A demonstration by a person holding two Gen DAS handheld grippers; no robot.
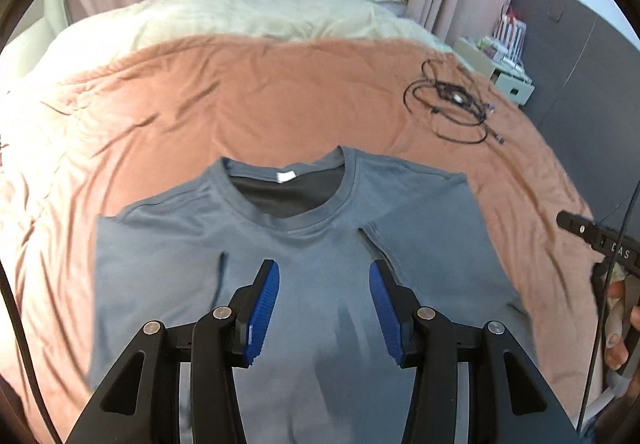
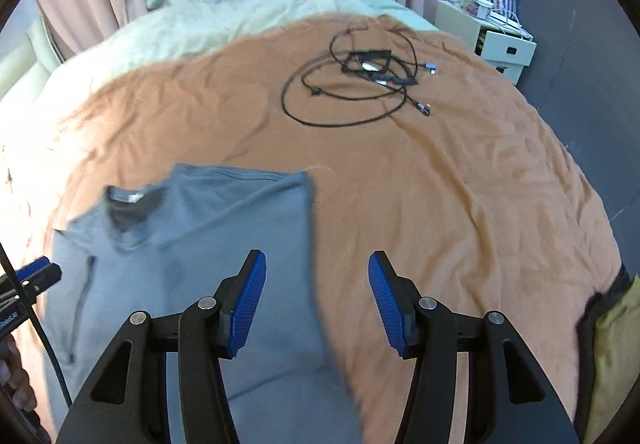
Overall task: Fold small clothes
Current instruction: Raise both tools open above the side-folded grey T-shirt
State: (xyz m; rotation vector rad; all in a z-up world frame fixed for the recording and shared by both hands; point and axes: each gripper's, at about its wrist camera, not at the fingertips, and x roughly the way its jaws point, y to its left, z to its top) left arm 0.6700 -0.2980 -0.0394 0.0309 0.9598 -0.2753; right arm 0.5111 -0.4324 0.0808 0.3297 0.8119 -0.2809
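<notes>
Nearest you, both sets of jaws stand apart with nothing between them: your left gripper hangs over the chest of the grey T-shirt, your right gripper over the shirt's right-hand edge, half above bare orange blanket.

The T-shirt lies flat on the bed, front up, on that blanket. Both sleeves already look folded inward over the chest, leaving a narrow panel. Its long axis runs from you away toward the pillows, with the collar at the far end and the hem near you, out of sight below the grippers.

Expect it to handle as a light, limp knit: it will sag, drape and slide on itself, so a one-point pinch would probably let the folds spill. You would likely do best pinching all layers at the two near hem corners, one per gripper, and carrying them toward the collar.

Further off, a black cable lies coiled on the blanket, well apart from the shirt.
</notes>
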